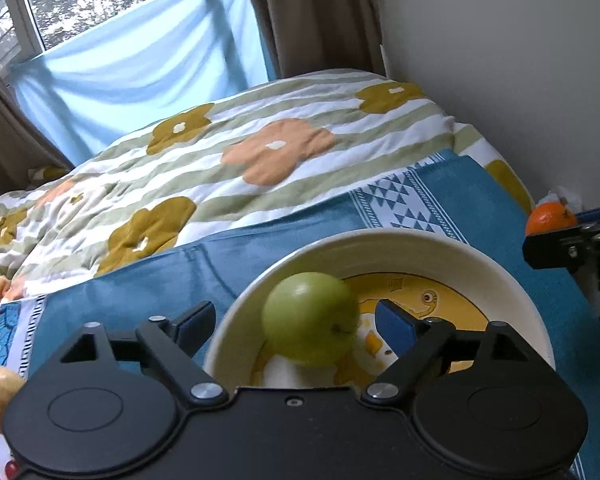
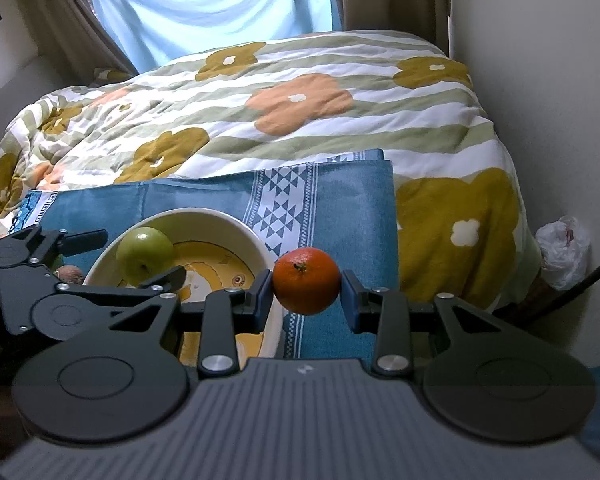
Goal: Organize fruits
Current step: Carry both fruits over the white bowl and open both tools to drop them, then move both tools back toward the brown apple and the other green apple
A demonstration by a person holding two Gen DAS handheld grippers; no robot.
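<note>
So the thing that matters right now: my right gripper [image 2: 307, 287] is clamped on the orange [image 2: 306, 281], and the bowl [image 2: 236, 222] sits off to its left and a bit lower in the right wrist view. The orange hangs over the blue cloth [image 2: 352, 216], just outside the bowl's near right rim, not over the bowl's inside yet. I'd say the next move is a short slide leftward over the rim, then let go. The orange is basically round, so there's no long axis to worry about; its stem end faces up toward the camera.

The left gripper [image 1: 296, 320] is spread wide, and the green apple [image 1: 310, 318] sits between its fingers, inside the bowl against the near left wall. Neither blue pad looks pressed on it, so I'm calling it released. One finger [image 1: 194, 322] is outside the bowl's rim and the other is inside, so the left gripper straddles the wall.

Pose-wise, both grippers tilt down toward the bed at a similar slant, side by side, left one nearly over the bowl, right one beside it. The right hand is obviously the one for the orange. My one worry is the left gripper crowding the bowl; I'd pull it clear first. There's also a brownish fruit [image 2: 71, 273] on the cloth just left of the bowl, closer to the left hand.
</note>
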